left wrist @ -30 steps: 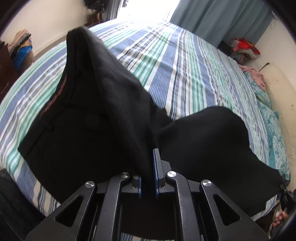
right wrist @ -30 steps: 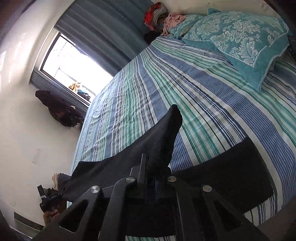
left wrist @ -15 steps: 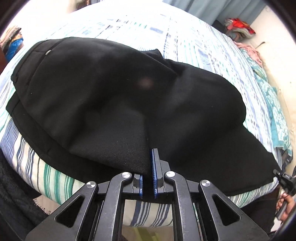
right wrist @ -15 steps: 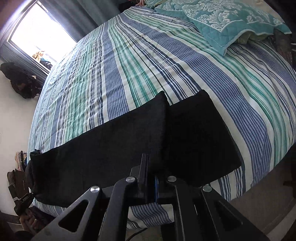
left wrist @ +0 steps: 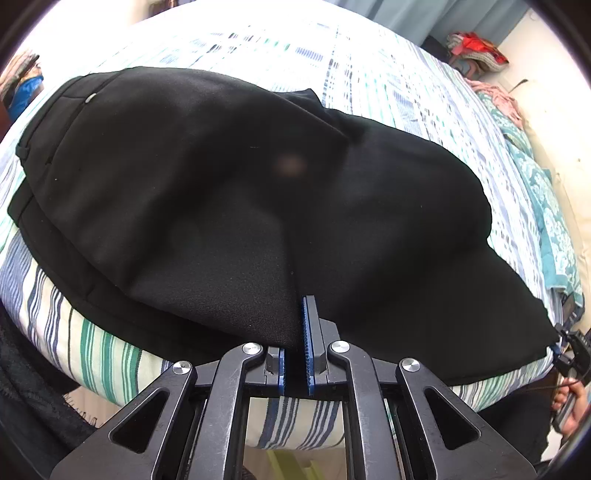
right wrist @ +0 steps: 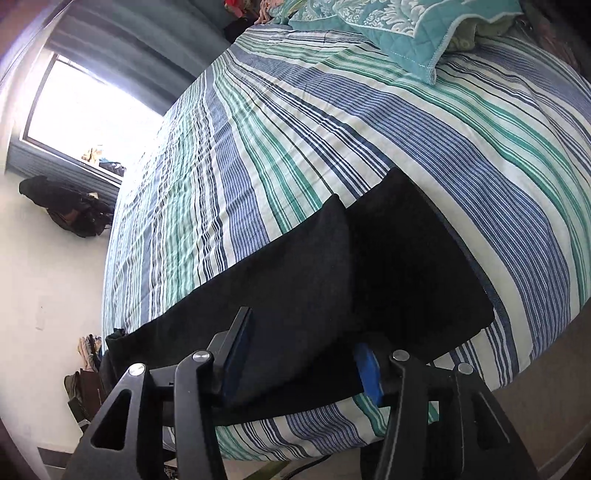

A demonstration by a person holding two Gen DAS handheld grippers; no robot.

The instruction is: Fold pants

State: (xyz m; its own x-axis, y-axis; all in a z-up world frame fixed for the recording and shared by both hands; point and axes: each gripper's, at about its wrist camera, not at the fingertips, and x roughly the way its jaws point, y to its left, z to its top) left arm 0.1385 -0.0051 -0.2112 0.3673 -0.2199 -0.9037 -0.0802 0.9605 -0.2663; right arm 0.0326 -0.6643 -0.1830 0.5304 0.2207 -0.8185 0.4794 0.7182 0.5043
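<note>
The black pants [left wrist: 229, 192] lie folded over themselves along the near edge of the striped bed [left wrist: 369, 74], waistband end to the left. My left gripper [left wrist: 295, 332] is shut on the folded edge of the cloth at the bed's rim. In the right wrist view the leg ends of the pants [right wrist: 406, 266] rest flat on the bed. My right gripper [right wrist: 301, 360] has its jaws opening; the top layer of cloth lies between the blue pads [right wrist: 367, 373], which stand apart from it.
Teal patterned pillows [right wrist: 406, 33] sit at the head of the bed. A window [right wrist: 85, 110] with grey-blue curtains is at the far side. Clothes are piled in the corner [left wrist: 476, 48] and on the floor [right wrist: 70, 210]. A hand [left wrist: 569, 402] shows at the far right.
Both grippers came down and laid the lifted half of the pants over the other half on the bed. The right jaws, shut on the leg end before, have spread apart.
</note>
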